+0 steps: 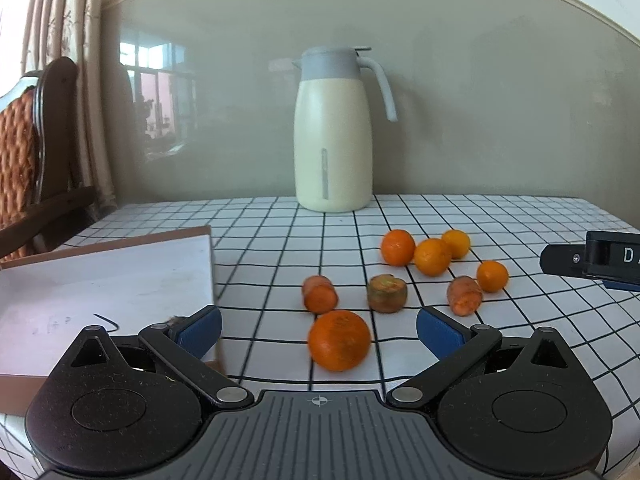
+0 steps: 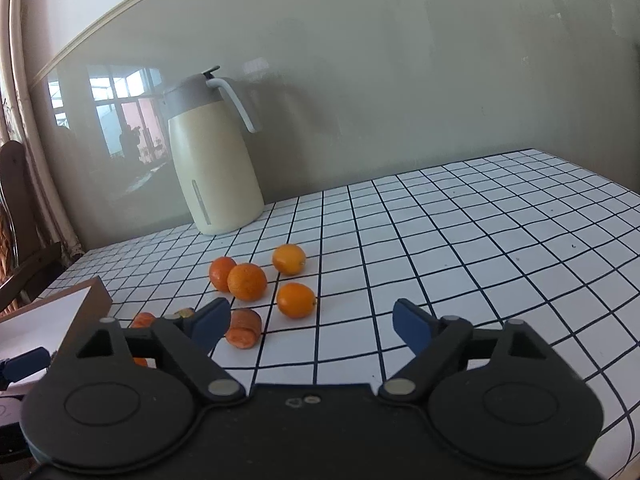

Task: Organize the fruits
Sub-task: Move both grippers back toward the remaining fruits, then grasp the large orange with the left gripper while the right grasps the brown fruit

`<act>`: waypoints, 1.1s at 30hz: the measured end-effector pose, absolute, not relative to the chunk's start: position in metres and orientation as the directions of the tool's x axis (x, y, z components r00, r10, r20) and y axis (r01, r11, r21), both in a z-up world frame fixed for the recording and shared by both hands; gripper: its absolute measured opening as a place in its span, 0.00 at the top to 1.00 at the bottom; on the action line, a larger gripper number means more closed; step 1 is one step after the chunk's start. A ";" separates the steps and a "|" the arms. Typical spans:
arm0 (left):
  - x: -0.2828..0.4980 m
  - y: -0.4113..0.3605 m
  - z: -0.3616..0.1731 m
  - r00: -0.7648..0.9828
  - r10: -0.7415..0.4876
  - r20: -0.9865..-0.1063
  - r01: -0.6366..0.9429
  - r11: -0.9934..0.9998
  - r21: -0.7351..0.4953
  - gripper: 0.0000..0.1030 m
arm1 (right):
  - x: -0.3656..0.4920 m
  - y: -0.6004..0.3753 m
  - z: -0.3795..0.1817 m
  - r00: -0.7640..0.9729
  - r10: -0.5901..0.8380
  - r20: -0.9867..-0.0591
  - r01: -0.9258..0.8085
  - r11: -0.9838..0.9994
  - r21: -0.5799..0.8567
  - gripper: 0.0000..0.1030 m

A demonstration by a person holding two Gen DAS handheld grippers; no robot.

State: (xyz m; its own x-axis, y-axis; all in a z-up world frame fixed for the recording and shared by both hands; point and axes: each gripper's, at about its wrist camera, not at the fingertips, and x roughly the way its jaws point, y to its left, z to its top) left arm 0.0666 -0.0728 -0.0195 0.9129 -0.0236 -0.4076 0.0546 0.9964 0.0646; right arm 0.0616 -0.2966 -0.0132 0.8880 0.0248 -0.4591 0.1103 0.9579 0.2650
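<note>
Several oranges and carrot pieces lie on the checked tablecloth (image 1: 280, 248). A large orange (image 1: 339, 340) sits between my open left gripper's (image 1: 319, 330) blue pads, untouched. Behind it lie a carrot piece (image 1: 319, 294), a brownish carrot stub (image 1: 387, 293), another carrot piece (image 1: 464, 295) and several small oranges (image 1: 432, 257). My right gripper (image 2: 311, 323) is open and empty; a small orange (image 2: 296, 300) and a carrot piece (image 2: 242, 328) lie just ahead of its left pad. An open cardboard box (image 1: 100, 280) with white lining stands at left.
A cream thermos jug (image 1: 334, 132) stands at the back by the wall. A wooden chair (image 1: 32, 152) and curtain are at far left. The right gripper shows at the right edge of the left wrist view (image 1: 592, 260). The box also shows in the right wrist view (image 2: 52, 316).
</note>
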 end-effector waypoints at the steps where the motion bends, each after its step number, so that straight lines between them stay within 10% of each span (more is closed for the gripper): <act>1: 0.067 -0.074 -0.020 0.911 -0.024 -0.411 0.056 0.996 0.066 0.00 | 0.061 -0.297 -0.014 0.887 0.026 -0.460 0.109 0.959 0.264 0.21; 33: 0.092 -0.092 -0.038 0.879 -0.023 -0.476 0.054 0.997 0.051 0.11 | 0.082 -0.283 -0.025 0.858 0.090 -0.506 0.051 0.965 0.257 0.34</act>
